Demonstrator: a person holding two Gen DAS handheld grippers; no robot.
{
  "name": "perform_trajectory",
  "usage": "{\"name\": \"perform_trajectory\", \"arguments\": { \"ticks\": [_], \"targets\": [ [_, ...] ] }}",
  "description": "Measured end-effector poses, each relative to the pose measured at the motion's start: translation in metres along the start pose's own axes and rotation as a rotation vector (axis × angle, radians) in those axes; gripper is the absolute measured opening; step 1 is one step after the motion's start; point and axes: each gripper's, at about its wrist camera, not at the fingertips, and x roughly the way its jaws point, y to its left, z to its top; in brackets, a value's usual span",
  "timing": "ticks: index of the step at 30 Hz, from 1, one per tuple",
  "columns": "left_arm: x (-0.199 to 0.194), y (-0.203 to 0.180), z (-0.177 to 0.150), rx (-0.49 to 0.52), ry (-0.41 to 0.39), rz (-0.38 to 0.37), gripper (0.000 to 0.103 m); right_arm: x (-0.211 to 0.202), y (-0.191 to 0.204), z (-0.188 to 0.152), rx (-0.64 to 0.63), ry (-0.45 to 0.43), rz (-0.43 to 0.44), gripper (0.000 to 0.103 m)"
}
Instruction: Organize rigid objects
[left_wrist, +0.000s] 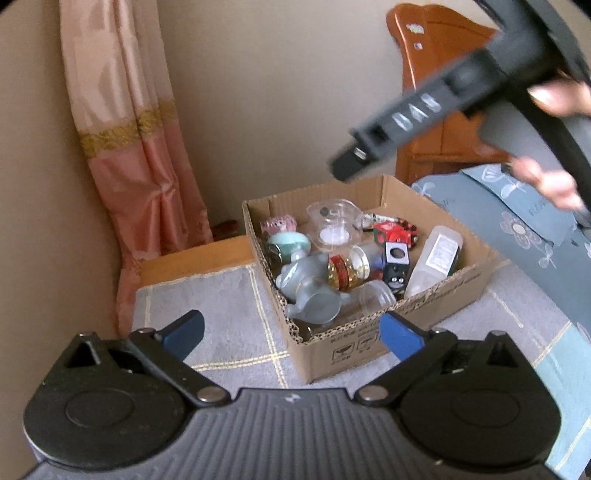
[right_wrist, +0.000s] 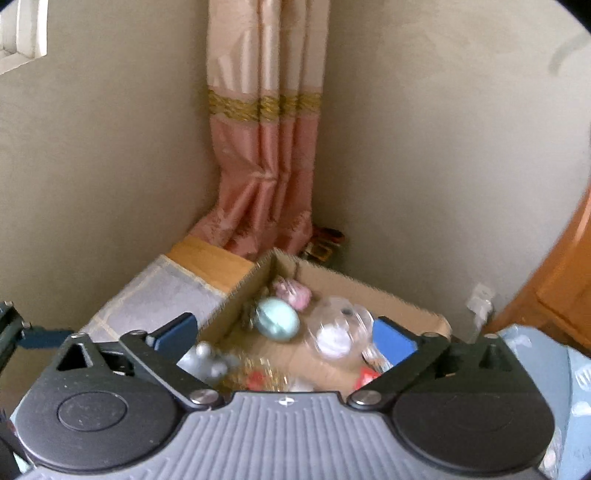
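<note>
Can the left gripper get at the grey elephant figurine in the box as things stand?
Probably yes. The left gripper is open and empty, and the grey elephant figurine lies uncovered in the cardboard box, near corner; only the low wall stands between.

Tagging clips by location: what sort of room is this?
Probably a bedroom at home: a wooden headboard, floral bedding and a pink curtain in the corner, beside the cardboard box of odds and ends.

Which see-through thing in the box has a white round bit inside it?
The clear dome-shaped container at the back of the cardboard box. The small clear cup by the front wall looks empty.
</note>
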Motion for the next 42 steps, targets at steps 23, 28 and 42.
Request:
{"name": "perform_trajectory", "arguments": {
  "ticks": [23,28,42],
  "targets": [
    [-0.022,-0.068,-0.056,-0.161,0.202,0.228,0.101,-0.046,0.003,-0.199,0.409,0.199,-0.254,0.103],
    [-0.037,-0.077,-0.052,-0.166,0.19,0.215,0.101,-0.066,0.011,-0.203,0.403,0.169,-0.258,0.103],
    [-0.076,-0.085,-0.028,-0.153,0.098,0.258,0.101,-0.121,0.021,-0.189,0.384,0.03,-0.275,0.103]
  ]
}}
